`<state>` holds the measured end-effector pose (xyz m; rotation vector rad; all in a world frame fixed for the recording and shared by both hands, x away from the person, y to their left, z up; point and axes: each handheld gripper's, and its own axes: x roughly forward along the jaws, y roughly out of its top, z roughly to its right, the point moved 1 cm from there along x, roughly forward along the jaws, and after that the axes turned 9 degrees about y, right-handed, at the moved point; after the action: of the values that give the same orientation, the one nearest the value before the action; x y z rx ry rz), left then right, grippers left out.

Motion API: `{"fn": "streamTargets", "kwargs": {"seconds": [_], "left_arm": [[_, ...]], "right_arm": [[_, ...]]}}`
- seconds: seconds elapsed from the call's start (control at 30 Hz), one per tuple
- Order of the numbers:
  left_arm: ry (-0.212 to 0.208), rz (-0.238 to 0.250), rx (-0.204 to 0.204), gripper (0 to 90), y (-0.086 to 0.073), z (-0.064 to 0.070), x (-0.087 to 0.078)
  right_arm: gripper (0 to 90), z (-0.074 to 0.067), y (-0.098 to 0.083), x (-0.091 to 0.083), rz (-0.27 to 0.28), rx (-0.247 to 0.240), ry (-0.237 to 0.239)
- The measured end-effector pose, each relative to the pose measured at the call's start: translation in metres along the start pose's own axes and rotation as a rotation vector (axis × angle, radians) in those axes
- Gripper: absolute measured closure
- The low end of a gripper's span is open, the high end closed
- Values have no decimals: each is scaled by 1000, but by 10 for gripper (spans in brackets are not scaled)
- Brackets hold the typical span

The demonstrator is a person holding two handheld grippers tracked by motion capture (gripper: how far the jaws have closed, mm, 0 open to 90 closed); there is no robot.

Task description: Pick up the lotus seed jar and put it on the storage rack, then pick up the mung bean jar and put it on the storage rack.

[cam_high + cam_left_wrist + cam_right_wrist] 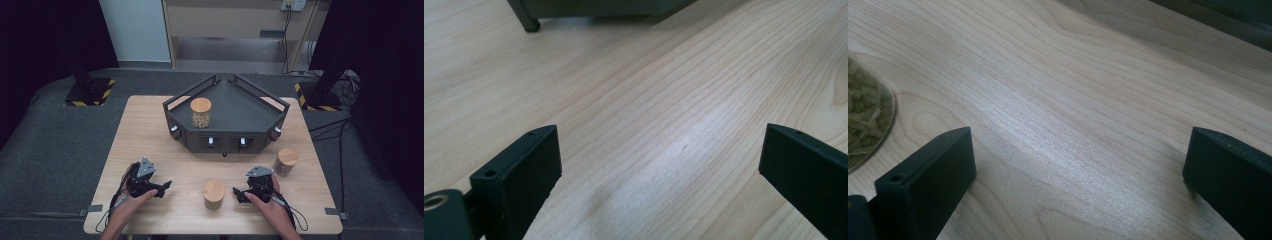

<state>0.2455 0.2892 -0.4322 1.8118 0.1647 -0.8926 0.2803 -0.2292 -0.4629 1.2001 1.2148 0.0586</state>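
With both jaws spread wide and empty, the left gripper [163, 187] and the right gripper [239, 194] rest on the bench [150, 130] at either side of the middle jar [214, 194], which a careless sideways approach could easily tip.

The table [150, 130] is pale wood with fine grain and a soft sheen. The jars [214, 194] are clear glass with smooth wooden lids. The tray [235, 107] looks like matt dark metal. The gripper [659, 165] jaws are matt black plastic.
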Motion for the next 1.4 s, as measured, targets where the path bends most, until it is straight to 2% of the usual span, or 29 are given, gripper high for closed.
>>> {"fn": "streamTargets", "kwargs": {"seconds": [0.17,0.2,0.3,0.43,0.5,0.57,0.63,0.83,1.03,1.13,1.27,1.4], "left_arm": [[26,-35,-35,26,-7,-2,3],[42,-36,-35,26,-9,-2,3],[46,-54,-62,26,-11,-3,3],[63,-74,-76,27,-15,-2,5],[74,-92,-62,26,-16,-1,6],[69,-93,-93,21,-18,-3,7],[77,-96,-104,24,-18,-3,7],[72,-105,-108,1,-17,-5,9],[87,-109,-125,0,-15,-1,10],[87,-109,-125,0,-15,-1,10],[88,-110,-125,0,-15,-1,10],[86,-109,-124,0,-15,-2,10]], "right_arm": [[4,0,0,0,0,0,0],[4,0,0,0,0,2,-1],[4,0,0,0,0,0,-1],[4,0,0,0,0,2,-1],[4,0,0,0,0,2,-1],[4,0,0,0,0,2,-1],[4,0,0,0,0,2,-1],[4,0,0,0,0,2,-1],[5,0,0,0,1,1,2],[7,4,0,-2,-6,-12,16],[28,9,2,-8,-17,2,47],[28,5,0,-15,-7,-16,56]]}}
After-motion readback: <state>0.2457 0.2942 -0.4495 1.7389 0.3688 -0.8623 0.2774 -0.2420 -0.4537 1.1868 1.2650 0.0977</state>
